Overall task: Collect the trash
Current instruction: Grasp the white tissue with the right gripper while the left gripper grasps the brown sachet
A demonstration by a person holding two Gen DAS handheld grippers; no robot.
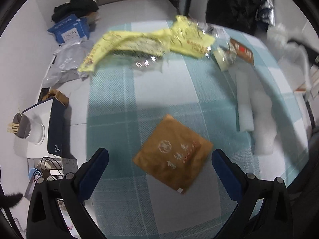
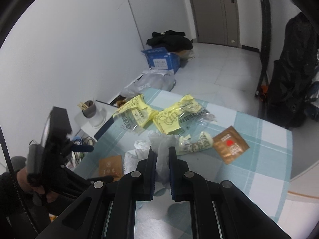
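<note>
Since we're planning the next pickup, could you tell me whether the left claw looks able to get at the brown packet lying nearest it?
Probably yes: the left claw is open above the brown packet, which lies flat with nothing covering it.

We see a woven, matt teal-and-white checked cloth (image 1: 159, 103); glossy, crinkled yellow plastic wrappers (image 2: 159, 115); a shiny brown foil sachet (image 2: 230, 144); soft white crumpled tissue (image 2: 162, 149); a matt brown paper packet (image 1: 172, 156).
</note>
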